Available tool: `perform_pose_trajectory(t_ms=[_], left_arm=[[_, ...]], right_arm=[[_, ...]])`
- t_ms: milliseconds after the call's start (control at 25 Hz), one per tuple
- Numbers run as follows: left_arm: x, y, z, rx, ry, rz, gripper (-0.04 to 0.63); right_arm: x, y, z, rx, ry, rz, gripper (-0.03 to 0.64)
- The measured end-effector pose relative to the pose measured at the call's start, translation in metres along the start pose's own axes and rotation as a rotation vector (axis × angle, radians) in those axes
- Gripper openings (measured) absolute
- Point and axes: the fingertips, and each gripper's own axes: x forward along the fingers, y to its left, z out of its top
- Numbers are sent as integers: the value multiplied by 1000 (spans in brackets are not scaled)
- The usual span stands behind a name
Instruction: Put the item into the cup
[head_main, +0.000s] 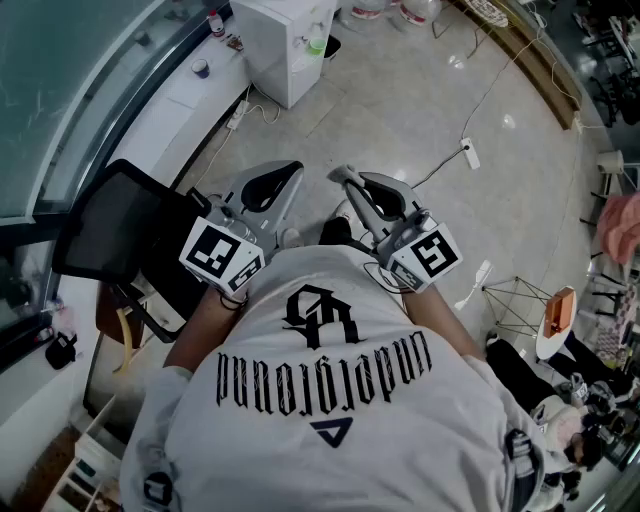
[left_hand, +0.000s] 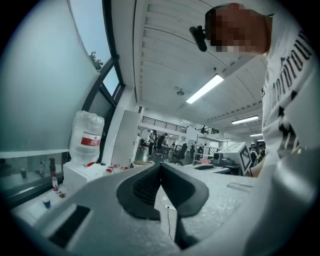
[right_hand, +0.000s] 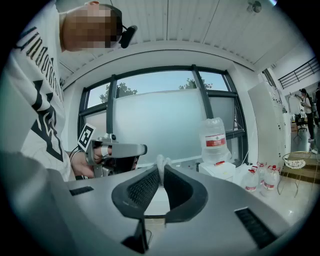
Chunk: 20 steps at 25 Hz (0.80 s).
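A person in a white printed T-shirt (head_main: 330, 400) looks down over their own chest, holding a gripper in each hand at the middle of the head view. There is bare floor beyond and no table beneath them.

The task's thing, a small white item (right_hand: 161, 161), sits at the centre of the right gripper view, sticking up from the tips of the jaws. It looks like a soft, crumpled scrap, perhaps tissue or cloth, though it is too small to say which. By that look it should be very light and limp. It would be easy to crush and unlikely to break, but it may cling to the pads when let go. The best hold is by its bunched middle, as it is pinched here.

The right gripper (right_hand: 161, 172) has its jaws drawn together at the tips, nipping the white item, with only the hollow behind the pads left open. The left gripper (left_hand: 160, 166) has its tips touching and nothing between them, so it holds nothing.

No cup shows in any view, so the step of putting the item in is, by my judgement, not yet near. A large water bottle (right_hand: 215, 135) stands at centre right of the right gripper view. A black chair (head_main: 120, 230) sits at the left of the head view.
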Motion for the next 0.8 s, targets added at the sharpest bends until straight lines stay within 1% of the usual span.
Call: perform_pose_trajectory(t_ms=[240, 520, 800], left_arm=[[22, 8, -5, -16, 9, 4, 15], [53, 14, -13, -31, 40, -2, 14], [95, 27, -17, -35, 69, 4, 15]], right_arm=[[2, -24, 0, 7, -2, 1, 38], [4, -53, -3, 23, 0, 11, 40], [9, -100, 1, 38, -15, 13, 40]])
